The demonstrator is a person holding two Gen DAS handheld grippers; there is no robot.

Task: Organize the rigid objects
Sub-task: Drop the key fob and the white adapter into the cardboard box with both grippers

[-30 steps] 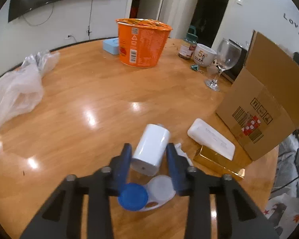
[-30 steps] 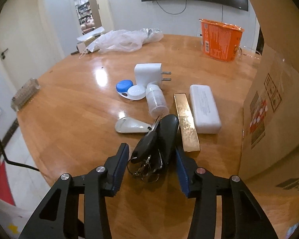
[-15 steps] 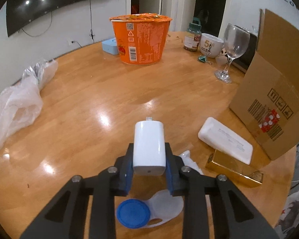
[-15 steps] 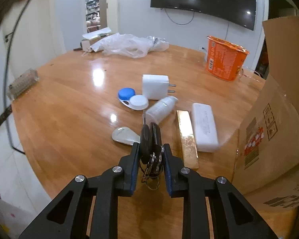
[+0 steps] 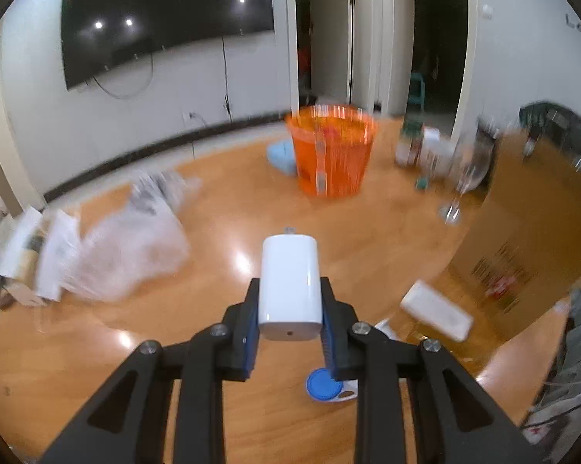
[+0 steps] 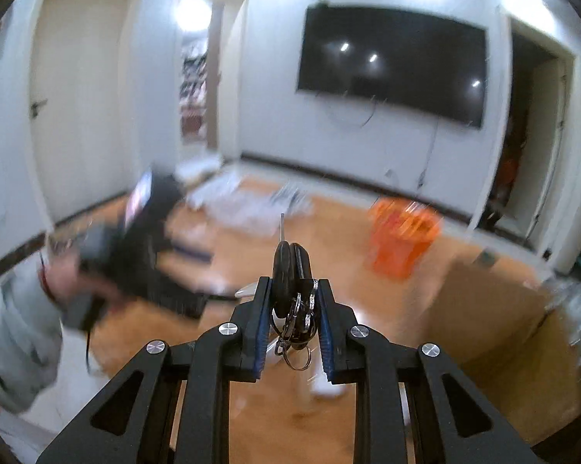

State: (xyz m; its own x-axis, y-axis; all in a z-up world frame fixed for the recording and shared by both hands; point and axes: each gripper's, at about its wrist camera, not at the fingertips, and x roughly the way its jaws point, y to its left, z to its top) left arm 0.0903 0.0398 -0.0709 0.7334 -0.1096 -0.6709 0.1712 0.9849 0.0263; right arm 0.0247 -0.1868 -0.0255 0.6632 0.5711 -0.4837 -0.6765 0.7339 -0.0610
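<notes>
Charger block (image 5: 290, 284), a white wall plug, sits pinched across its flat sides between the jaws of the left gripper (image 5: 290, 323), held above the counter (image 5: 251, 208) with its prongs pointing to 12 o'clock. It looks light and stiff but glossy, so it may slip unless the pads bear on the broad faces near its middle, as they do now. The right gripper (image 6: 293, 326) has its jaws closed on a key bunch (image 6: 290, 266), gripped at the dark fobs while the rings dangle below; that load is hard and loose-jointed, likely to swing, so the fob body seems the sound place to hold. Under the left gripper, at 5 o'clock, lies a blue-lidded lens case (image 5: 323, 384), and at 3 o'clock a white case (image 5: 437, 309) beside the cardboard box (image 5: 530, 239). An orange cup (image 5: 331, 150) stands at 12 o'clock; both views are blurred.
</notes>
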